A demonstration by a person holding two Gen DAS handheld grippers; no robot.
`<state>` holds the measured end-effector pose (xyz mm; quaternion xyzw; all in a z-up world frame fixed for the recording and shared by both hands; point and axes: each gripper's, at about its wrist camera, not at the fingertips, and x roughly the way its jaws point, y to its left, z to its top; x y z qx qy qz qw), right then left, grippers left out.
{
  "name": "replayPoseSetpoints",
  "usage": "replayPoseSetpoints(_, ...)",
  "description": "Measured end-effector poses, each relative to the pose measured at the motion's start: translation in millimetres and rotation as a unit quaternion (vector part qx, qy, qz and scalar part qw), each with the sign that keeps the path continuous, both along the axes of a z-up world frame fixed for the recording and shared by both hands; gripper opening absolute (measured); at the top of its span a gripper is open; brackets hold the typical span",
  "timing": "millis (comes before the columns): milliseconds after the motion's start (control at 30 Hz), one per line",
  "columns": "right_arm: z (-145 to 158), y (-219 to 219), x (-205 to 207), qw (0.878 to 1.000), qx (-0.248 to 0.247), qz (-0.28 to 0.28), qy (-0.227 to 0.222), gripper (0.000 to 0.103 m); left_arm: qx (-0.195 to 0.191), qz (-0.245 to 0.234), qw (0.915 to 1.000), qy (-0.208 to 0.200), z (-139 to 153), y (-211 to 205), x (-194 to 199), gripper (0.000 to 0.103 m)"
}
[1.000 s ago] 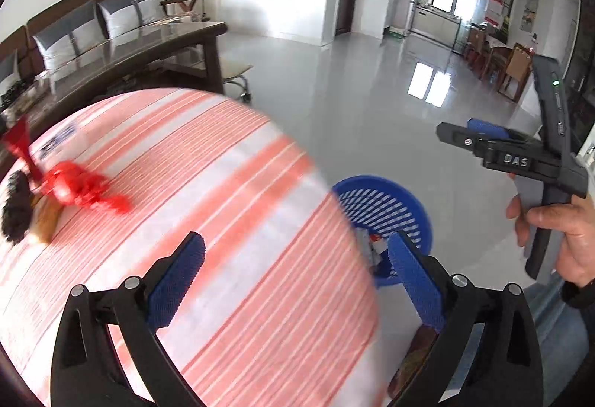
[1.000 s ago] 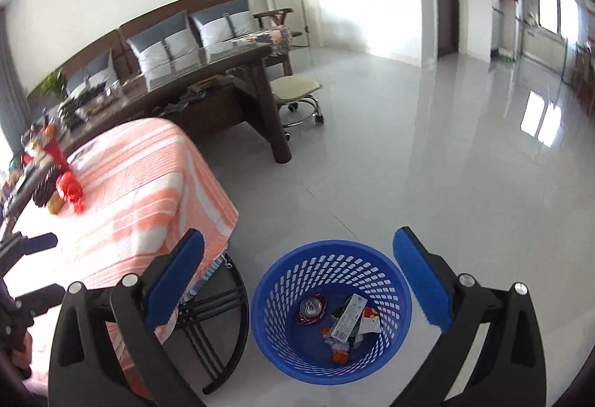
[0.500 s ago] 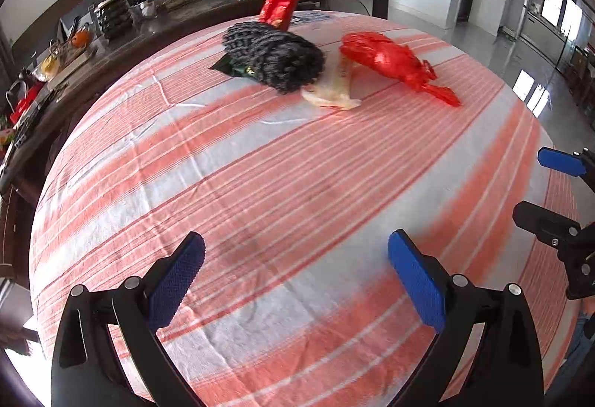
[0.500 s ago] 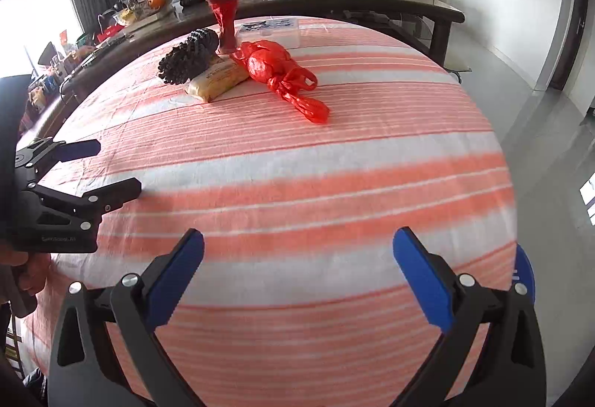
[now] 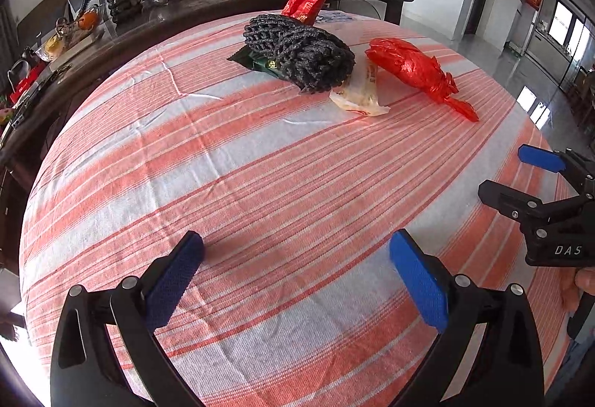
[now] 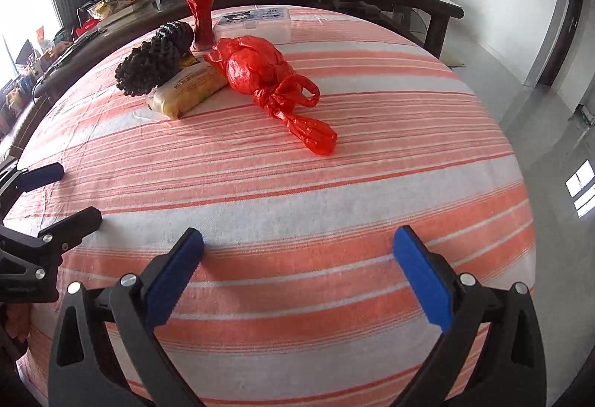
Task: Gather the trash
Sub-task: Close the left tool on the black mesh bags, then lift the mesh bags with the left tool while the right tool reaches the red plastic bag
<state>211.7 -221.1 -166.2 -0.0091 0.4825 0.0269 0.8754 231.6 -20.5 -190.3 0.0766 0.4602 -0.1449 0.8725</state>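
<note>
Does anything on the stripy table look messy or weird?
Yes. A knotted red plastic bag, a yellowish wrapper and a dark knitted bundle lie heaped together at the far side, and a red packet stands upright behind them.

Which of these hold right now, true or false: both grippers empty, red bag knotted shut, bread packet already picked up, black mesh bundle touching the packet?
1. Both the left gripper and right gripper are open and empty. True.
2. The red plastic bag is knotted shut. True.
3. The bread packet is held in a gripper. False: it lies on the striped tablecloth.
4. The black mesh bundle lies apart from the packet. False: they touch.
</note>
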Motion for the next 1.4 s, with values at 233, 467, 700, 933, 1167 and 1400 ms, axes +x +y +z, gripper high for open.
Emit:
replayPoseSetpoints(233, 0, 0, 0, 1.0, 0.0, 0.0, 0.0, 0.099, 0.0, 0.0, 1.0, 0.0, 0, 0, 0, 0.099)
replayPoseSetpoints(467, 0, 1, 2, 1.0, 0.001, 0.0, 0.0, 0.099, 0.0, 0.0, 1.0, 0.0, 0, 0, 1, 0.099)
replayPoseSetpoints(700, 0, 1, 2, 1.0, 0.0, 0.0, 0.0, 0.099, -0.059, -0.011, 0.9982, -0.01, 16, 10, 8, 0.099)
replayPoseSetpoints(933, 0, 1, 1, 1.0, 0.0, 0.0, 0.0, 0.099, -0.109, 0.006, 0.994, -0.005, 59, -13, 86, 0.098)
replayPoseSetpoints(1167, 0, 1, 2, 1.0, 0.0, 0.0, 0.0, 0.098, -0.092, 0.024, 0.9936, 0.06, 39, -33, 136, 0.047)
replayPoseSetpoints(1400, 0, 1, 2, 1.0, 0.0, -0.001, 0.0, 0.099, -0.054, -0.03, 0.9964, 0.057, 62, 6, 83, 0.044)
